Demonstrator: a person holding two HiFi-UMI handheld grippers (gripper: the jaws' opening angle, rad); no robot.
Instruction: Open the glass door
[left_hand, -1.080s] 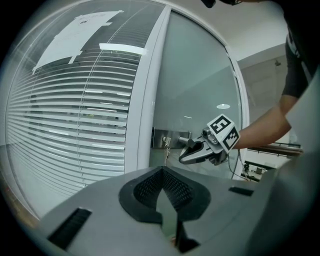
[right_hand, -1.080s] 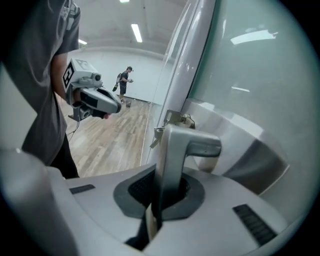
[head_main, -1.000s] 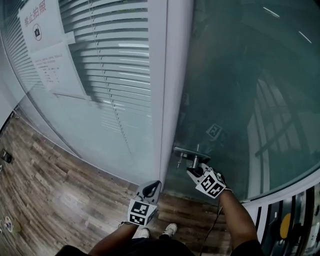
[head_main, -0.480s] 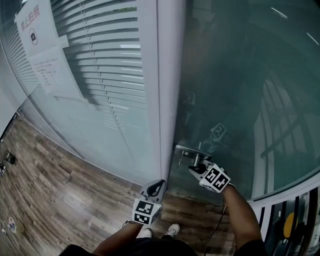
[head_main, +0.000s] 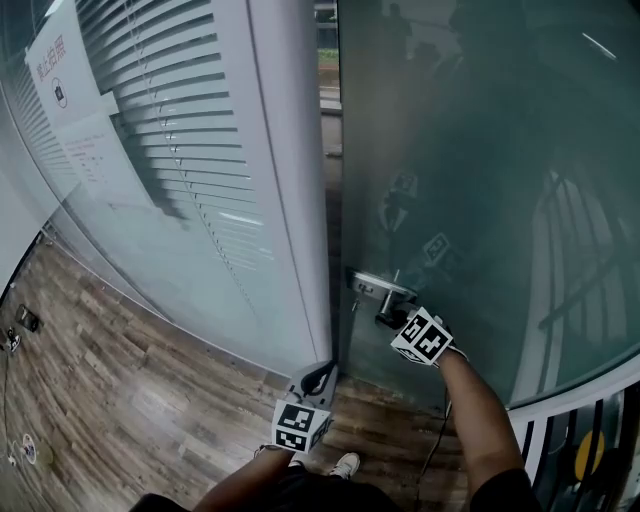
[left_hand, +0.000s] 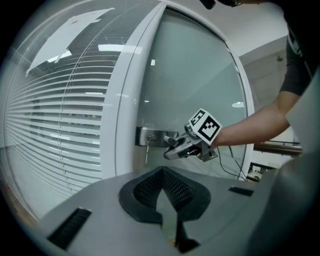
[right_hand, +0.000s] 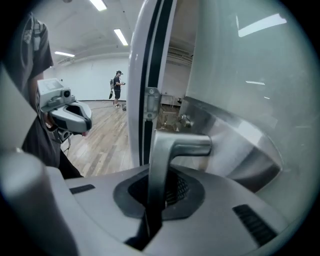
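The frosted glass door (head_main: 480, 180) stands slightly ajar, with a dark gap along the white frame post (head_main: 290, 200). Its metal lever handle (head_main: 372, 284) sits on a lock plate with a key (left_hand: 147, 150) hanging below. My right gripper (head_main: 388, 318) is shut on the handle's free end; in the right gripper view the lever (right_hand: 172, 147) runs down between the jaws (right_hand: 159, 192). My left gripper (head_main: 318, 380) hangs lower, left of the door edge, shut and holding nothing. In the left gripper view it (left_hand: 167, 202) points toward the right gripper (left_hand: 172, 150) and the lock plate (left_hand: 150, 136).
A glass wall with blinds (head_main: 170, 130) and paper notices (head_main: 70, 100) runs left of the post. Wood floor (head_main: 120, 380) lies below, and my shoe (head_main: 345, 465) is near the threshold. A railing (head_main: 590, 440) stands at the lower right. A person (right_hand: 117, 87) stands far off in the hall.
The door has swung open, and a gap now shows between its edge and the frame post. My right gripper moved with the handle. My left gripper drifted slightly right and lower in the view.
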